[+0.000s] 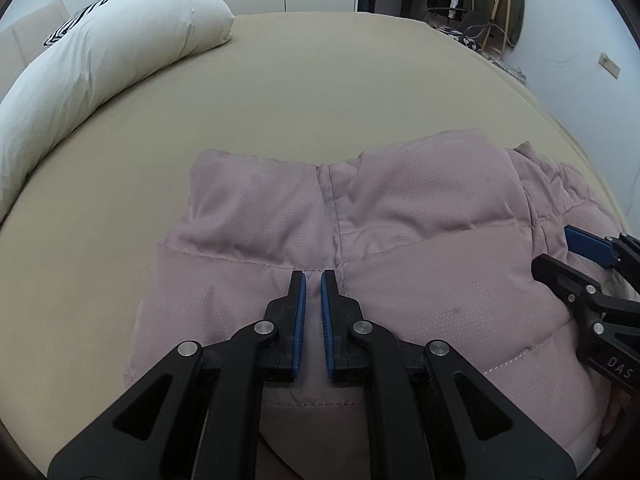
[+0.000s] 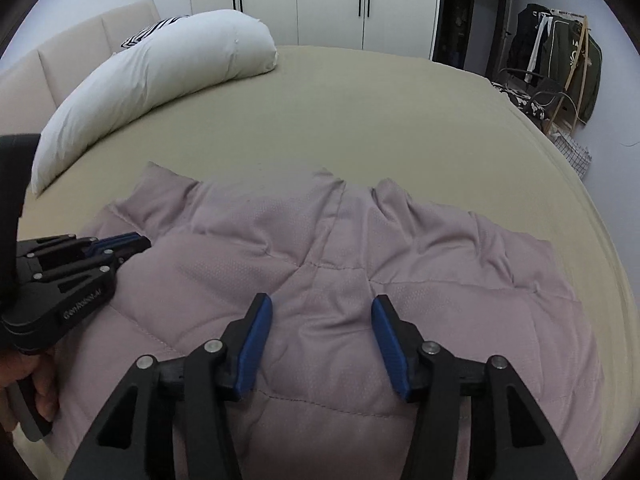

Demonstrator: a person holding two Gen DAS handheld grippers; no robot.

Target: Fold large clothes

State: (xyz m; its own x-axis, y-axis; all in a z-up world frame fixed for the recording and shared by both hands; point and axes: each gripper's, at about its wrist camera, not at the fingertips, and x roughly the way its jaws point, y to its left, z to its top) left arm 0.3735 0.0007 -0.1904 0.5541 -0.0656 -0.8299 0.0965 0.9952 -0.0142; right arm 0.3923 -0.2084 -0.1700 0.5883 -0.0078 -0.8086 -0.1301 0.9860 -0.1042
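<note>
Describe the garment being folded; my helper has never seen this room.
On the big beige bed, below the long white pillow, lies a puffy mauve quilted jacket. It is the only stitched, padded thing on the sheet.

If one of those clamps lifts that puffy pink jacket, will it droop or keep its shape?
Probably droop: the quilted pink jacket lies in soft wrinkles on the bed. Its puffy panels suggest it's light for its bulk. The smooth-looking shell may slip from a shallow pinch.
</note>
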